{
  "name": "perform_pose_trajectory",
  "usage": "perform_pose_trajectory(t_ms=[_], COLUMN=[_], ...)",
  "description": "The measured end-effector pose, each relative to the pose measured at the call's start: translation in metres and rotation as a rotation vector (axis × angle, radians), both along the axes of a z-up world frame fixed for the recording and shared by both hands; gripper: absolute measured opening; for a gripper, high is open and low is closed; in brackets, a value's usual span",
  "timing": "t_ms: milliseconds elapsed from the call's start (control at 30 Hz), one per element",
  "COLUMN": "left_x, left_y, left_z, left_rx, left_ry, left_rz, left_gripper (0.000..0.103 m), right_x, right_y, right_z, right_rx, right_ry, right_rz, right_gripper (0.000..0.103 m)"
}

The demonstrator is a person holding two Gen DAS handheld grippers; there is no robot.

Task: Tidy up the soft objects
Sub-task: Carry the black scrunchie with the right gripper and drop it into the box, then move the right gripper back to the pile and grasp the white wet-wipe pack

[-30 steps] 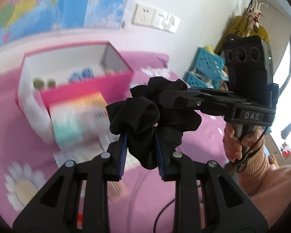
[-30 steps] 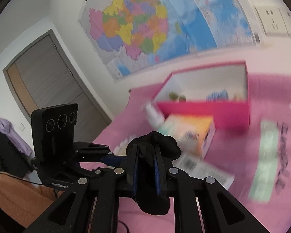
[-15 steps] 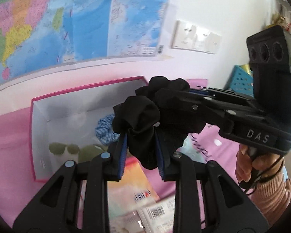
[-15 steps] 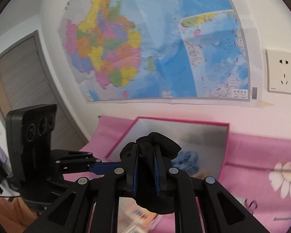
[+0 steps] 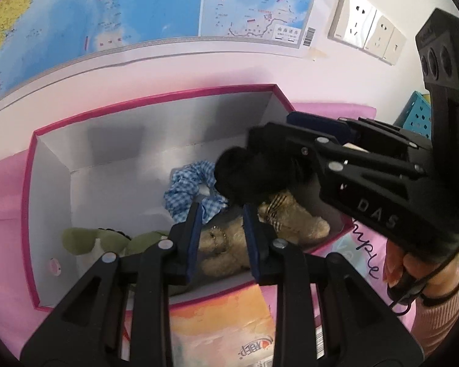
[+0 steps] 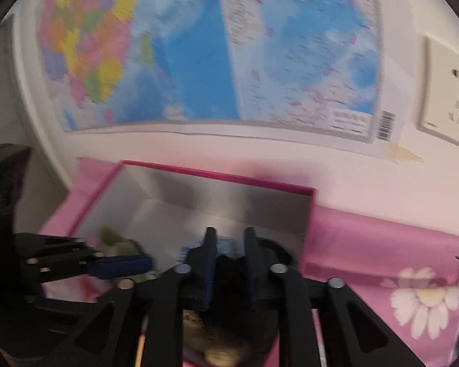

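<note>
Hovering over the pink box (image 5: 33, 214), which already holds plush toys, the black scrunchie (image 5: 244, 174) sits in the right gripper's (image 5: 293, 136) opening jaws, the left gripper (image 5: 222, 214) nearly closed and empty, other items outside.

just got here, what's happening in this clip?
A person with two handheld grippers is putting a black scrunchie into the pink box. The right gripper holds it over the box, jaws opening; the left gripper sits beside it with nothing visibly between its jaws. A gingham scrunchie, teddy bear and green plush lie inside.
</note>
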State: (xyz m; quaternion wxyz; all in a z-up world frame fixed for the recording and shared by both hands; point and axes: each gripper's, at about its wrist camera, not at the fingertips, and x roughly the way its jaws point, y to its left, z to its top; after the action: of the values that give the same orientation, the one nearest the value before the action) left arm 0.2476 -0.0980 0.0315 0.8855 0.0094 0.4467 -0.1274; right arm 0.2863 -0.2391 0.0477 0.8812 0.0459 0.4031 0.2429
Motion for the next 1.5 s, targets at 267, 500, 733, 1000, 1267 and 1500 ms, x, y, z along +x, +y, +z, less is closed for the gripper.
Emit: perform_pose_trajectory(t_ms=[267,500,733,1000,1267,1500], left_x=[-0.026,-0.076,-0.117,-0.15,-0.165,-0.171], left_y=[0.007,0.025,0.046,0.049,0.045,0.037], left_z=[0.016,0.032,0.026,-0.007,-0.043,-0.063], left_rx=[-0.042,-0.081,-0.114,-0.121,-0.145,-0.142], left_ry=[-0.053,-0.124,-0.137,-0.063,0.035,0.085], left_rz=[-0.035,-0.096,-0.122,-0.158,-0.165,-0.176], left_gripper=[0.03,0.034,0.036,0.036,0.037,0.038], right_x=[-0.023,-0.068,-0.114,-0.157,-0.19,-0.207], right_y=[-0.02,-0.045,-0.065,-0.063,-0.062,-0.063], right_z=[0.0,0.015,0.019,-0.017,-0.065,-0.084], right_rx=[0.022,0.127,0.226,0.262,0.303,0.33], right_ry=[-0.003,-0.01,0.023,0.144,0.286,0.343], right_rz=[-0.029,0.004,0.037,0.056,0.035,0.006], right_gripper=[0.03,0.035,0.044,0.049,0.051,0.054])
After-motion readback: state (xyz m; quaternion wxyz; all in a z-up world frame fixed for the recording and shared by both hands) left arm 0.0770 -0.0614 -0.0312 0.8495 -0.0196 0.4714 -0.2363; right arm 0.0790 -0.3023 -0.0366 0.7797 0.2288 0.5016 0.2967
